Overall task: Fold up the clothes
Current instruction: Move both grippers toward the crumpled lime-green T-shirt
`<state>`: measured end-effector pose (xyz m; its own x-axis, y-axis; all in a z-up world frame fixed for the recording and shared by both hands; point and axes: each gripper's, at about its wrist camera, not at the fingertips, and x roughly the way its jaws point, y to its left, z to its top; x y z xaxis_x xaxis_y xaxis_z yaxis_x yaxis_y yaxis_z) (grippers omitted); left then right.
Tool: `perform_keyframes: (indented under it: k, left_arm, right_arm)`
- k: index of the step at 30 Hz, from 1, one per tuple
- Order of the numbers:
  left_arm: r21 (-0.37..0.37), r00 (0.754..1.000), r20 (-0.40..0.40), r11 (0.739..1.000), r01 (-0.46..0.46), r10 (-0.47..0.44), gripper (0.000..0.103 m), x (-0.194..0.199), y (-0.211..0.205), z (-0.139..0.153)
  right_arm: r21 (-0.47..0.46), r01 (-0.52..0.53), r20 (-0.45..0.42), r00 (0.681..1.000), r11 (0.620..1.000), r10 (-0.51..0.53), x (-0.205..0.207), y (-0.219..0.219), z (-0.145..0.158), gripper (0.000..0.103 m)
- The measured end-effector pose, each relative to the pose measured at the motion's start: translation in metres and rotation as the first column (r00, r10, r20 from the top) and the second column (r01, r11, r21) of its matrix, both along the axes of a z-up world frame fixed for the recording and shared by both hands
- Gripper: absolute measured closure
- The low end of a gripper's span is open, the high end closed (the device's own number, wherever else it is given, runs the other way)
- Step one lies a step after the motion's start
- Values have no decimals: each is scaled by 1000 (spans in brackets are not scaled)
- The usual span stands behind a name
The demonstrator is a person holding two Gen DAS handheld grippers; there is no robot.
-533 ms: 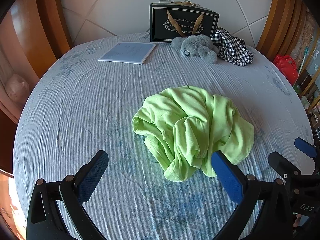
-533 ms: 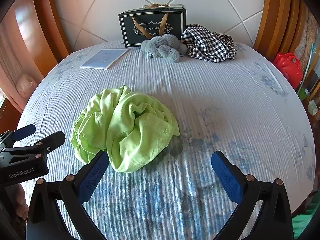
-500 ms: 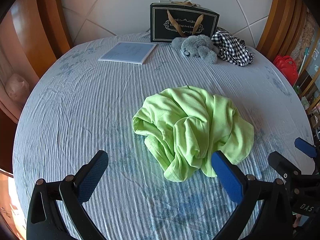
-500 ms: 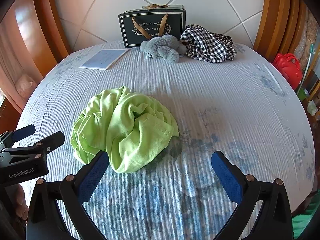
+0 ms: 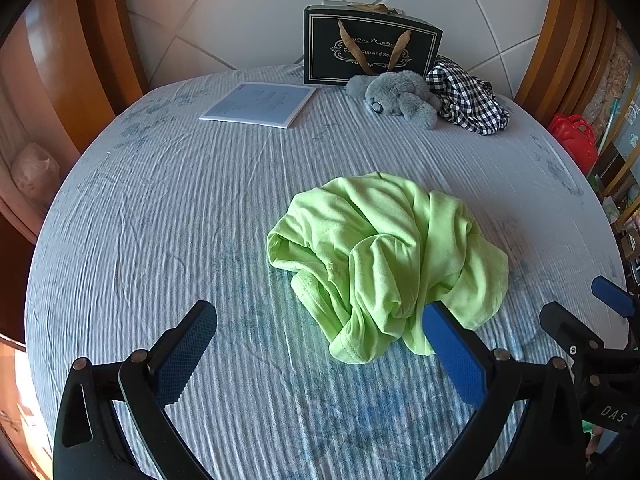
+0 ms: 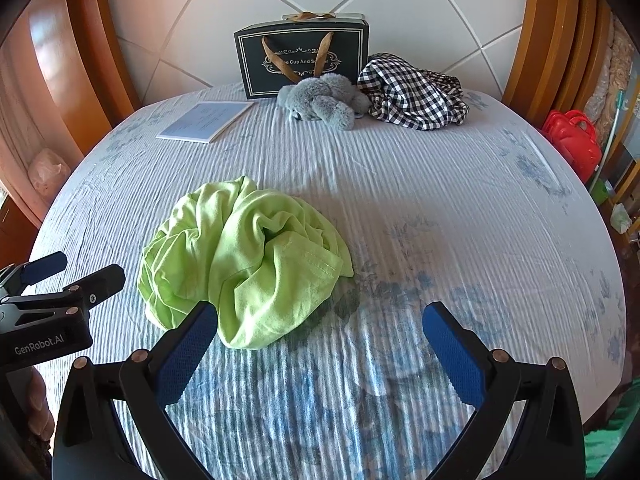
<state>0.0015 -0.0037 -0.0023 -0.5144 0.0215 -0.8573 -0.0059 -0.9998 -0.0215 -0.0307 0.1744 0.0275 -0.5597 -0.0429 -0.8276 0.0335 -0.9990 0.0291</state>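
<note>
A crumpled lime-green garment point(image 5: 384, 256) point(image 6: 248, 260) lies bunched in a heap on a bed covered with a blue-and-white ribbed sheet point(image 5: 160, 220) point(image 6: 460, 220). My left gripper point(image 5: 320, 344) hovers above the sheet in front of the heap, open wide, nothing between its blue pads; the heap's near hem sits just ahead of its right finger. My right gripper point(image 6: 320, 344) is also open and empty, with the garment ahead of its left finger. Each gripper shows at the edge of the other's view: the right one point(image 5: 592, 320) and the left one point(image 6: 60, 284).
At the headboard stand a dark gift bag point(image 5: 372, 48) point(image 6: 304, 60), a grey plush toy point(image 5: 396, 96) point(image 6: 320, 100), a black-and-white checked cloth point(image 5: 468, 96) point(image 6: 412, 92) and a pale booklet point(image 5: 260, 104) point(image 6: 204, 120). A red bag point(image 6: 572, 140) sits beyond the bed's right edge.
</note>
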Motion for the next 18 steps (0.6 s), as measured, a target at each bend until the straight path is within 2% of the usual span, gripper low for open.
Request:
perform_keyframes:
  k: [18]
  left_arm:
    - [1,1000,14,1000,0,0,0,-3,-1,-1]
  right_arm:
    - [15,6,13,1000,1000,-7,-3,2,-5,0]
